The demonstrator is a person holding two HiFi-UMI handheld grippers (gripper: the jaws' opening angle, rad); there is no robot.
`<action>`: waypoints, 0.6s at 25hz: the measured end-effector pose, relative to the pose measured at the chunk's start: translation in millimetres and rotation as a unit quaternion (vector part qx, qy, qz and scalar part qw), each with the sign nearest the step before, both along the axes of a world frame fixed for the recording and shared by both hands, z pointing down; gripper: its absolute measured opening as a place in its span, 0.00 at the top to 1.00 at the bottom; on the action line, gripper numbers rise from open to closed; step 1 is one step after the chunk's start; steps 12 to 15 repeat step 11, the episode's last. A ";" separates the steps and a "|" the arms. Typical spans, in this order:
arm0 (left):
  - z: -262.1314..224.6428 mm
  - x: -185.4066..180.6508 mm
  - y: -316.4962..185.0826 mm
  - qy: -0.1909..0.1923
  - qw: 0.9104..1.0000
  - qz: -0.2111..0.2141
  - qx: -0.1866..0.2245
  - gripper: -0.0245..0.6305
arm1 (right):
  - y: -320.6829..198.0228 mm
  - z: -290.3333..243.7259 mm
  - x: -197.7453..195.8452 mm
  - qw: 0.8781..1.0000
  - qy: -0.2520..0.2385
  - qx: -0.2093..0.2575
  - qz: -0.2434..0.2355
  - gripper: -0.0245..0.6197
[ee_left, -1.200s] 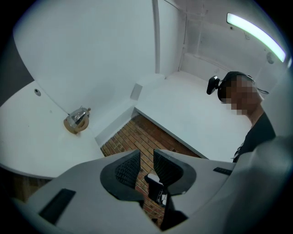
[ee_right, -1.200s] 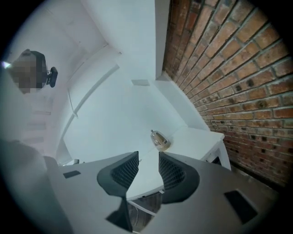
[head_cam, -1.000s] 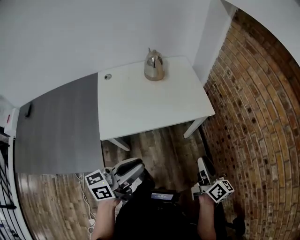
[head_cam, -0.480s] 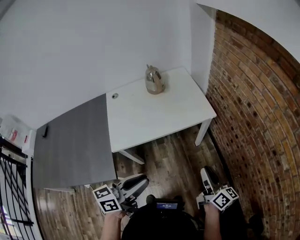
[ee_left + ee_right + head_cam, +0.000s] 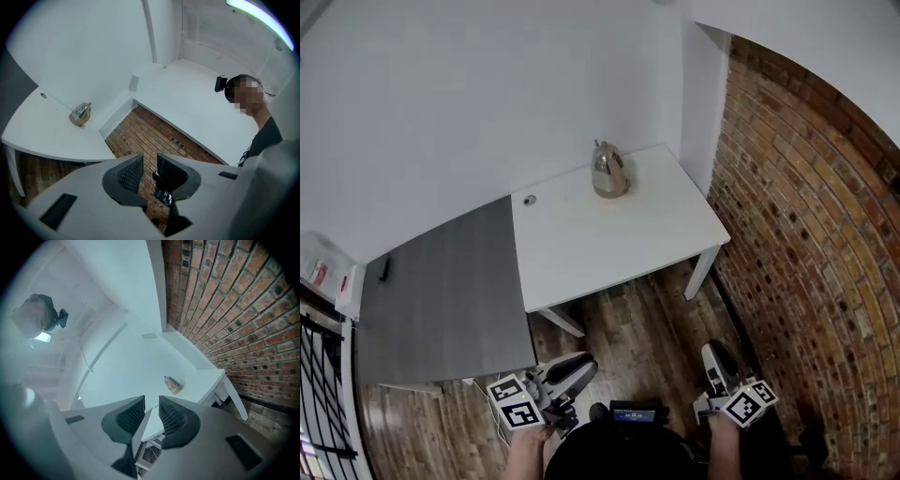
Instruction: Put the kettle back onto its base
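There are two tables, one white table (image 5: 619, 248) and one grey table (image 5: 441, 309). One kettle (image 5: 609, 171) stands near the white table's far edge, with one round fitting (image 5: 530, 200) at its far corner beside the grey table. One small dark object (image 5: 384, 269) lies on the grey table.

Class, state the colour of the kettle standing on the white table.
The rounded metal kettle is shiny silver; clearest in the head view.
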State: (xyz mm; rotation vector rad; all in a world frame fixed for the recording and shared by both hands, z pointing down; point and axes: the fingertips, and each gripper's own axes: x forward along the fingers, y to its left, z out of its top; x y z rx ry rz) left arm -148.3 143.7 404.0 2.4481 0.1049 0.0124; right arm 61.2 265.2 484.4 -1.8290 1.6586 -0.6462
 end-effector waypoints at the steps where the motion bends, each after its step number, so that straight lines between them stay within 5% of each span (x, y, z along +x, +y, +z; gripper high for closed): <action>1: 0.6 -3.8 -2.4 0.004 1.000 -0.002 -0.004 0.81 | -1.9 -1.1 -4.5 1.000 0.001 -0.004 -0.001 0.81; 15: -8.0 -39.5 -40.9 0.053 0.998 -0.001 -0.017 0.83 | -49.6 -27.5 -42.3 0.999 0.034 -0.008 -0.011 0.81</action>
